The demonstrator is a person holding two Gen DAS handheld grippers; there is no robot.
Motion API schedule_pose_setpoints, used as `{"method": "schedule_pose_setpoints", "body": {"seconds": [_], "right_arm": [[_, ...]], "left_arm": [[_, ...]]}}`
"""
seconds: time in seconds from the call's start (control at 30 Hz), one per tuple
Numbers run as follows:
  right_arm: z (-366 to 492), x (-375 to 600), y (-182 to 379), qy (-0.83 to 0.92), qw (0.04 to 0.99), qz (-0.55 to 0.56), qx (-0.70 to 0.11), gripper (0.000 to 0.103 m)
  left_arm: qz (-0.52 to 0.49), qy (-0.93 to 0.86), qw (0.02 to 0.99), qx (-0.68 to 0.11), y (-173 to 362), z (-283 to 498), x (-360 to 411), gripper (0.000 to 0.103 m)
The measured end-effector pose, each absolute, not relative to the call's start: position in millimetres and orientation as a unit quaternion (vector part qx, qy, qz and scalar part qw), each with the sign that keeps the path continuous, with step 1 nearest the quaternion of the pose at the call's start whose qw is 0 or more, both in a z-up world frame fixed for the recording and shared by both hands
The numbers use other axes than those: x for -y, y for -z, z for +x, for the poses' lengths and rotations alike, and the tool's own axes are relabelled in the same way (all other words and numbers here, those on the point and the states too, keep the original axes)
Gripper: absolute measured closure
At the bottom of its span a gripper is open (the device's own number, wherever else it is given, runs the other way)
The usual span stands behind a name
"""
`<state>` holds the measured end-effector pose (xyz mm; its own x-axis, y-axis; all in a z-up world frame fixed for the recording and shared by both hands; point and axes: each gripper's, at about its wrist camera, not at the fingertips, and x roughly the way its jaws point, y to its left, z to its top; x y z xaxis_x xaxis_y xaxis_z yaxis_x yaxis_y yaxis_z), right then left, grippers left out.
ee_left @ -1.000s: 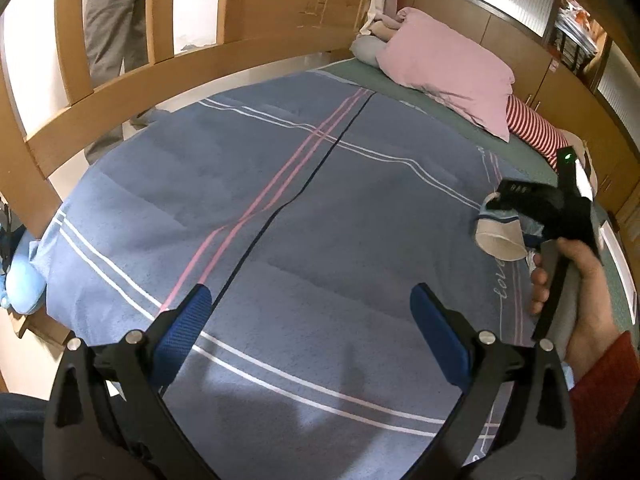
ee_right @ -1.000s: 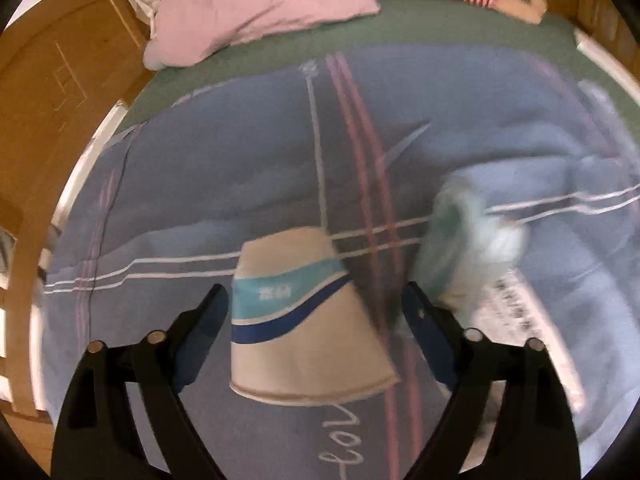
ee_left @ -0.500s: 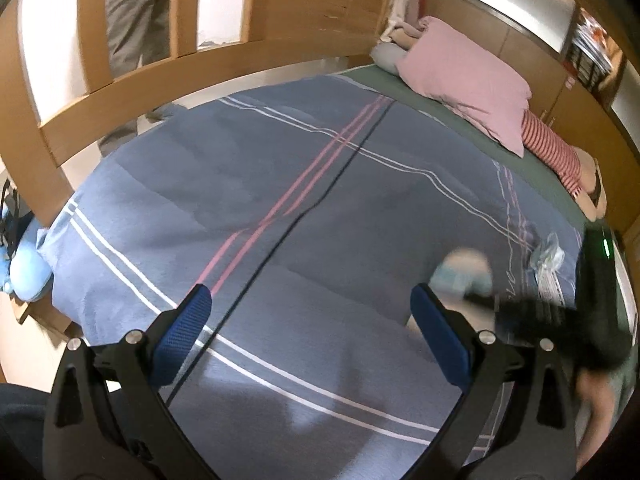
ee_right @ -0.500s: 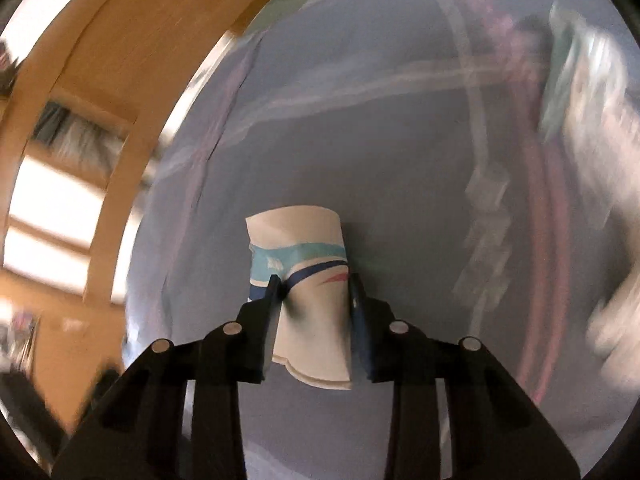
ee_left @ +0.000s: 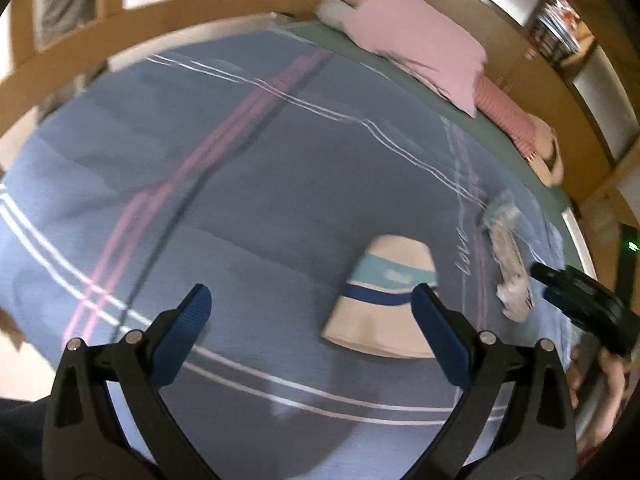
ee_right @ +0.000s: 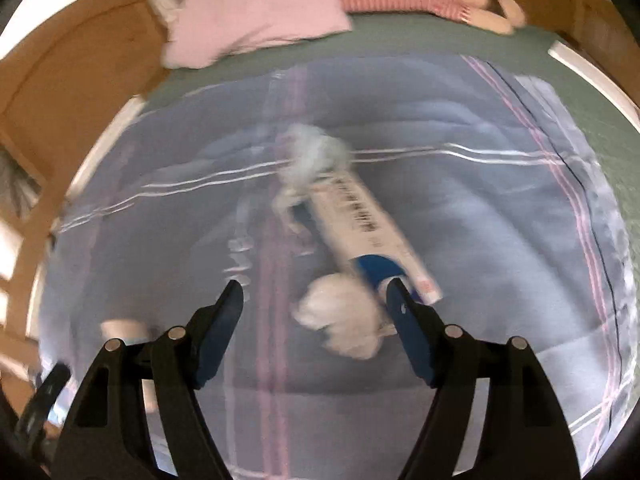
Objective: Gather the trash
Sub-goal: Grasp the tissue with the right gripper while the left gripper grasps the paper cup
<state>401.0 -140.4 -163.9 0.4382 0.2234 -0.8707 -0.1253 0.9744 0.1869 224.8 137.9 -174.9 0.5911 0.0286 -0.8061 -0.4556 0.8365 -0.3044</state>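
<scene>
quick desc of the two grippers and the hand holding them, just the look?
Both alike: the left gripper and right gripper have matte black forked arms with silver screw heads and blue ribbed fingertip pads. In the left wrist view the right unit's black body has a green LED lit above it. A bare hand holds it; sleeve not visible. No cables seen.

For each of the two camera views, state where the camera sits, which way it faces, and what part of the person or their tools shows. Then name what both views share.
Left wrist: sits on the left gripper, looks along its open fingers across the bed at a paper cup; the right gripper shows at the edge.
Right wrist: sits on the right gripper, faces a wrapper and crumpled tissue.
Shared: striped blanket, pink pillow, wrapper.
</scene>
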Motion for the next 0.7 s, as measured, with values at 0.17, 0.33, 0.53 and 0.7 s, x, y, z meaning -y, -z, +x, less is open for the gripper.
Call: {"method": "schedule_pose_setpoints", "body": {"seconds": [0.17, 0.33, 0.53, 0.7], "right_arm": [[410, 146, 190, -0.064, 0.842, -0.043, -0.534, 0.050], [399, 148, 179, -0.093, 0.841, -0.041, -0.532, 0.086], [357, 160, 153, -0.149, 0.838, -0.019, -0.525, 0.087], [313, 168, 140, -0.184, 0.828, -0.023, -0.530, 0.087]], "left_arm": [[-0.256, -0.116, 0.854, -0.438, 183, 238, -138, 0.004], [-0.245, -0.097, 0.852, -0.452, 193, 252, -130, 0.004], [-0.246, -0.051, 0.853, -0.458, 200, 266, -118, 0.004], [-0.248, -0.016, 0.846, -0.472, 211, 279, -106, 0.022]]}}
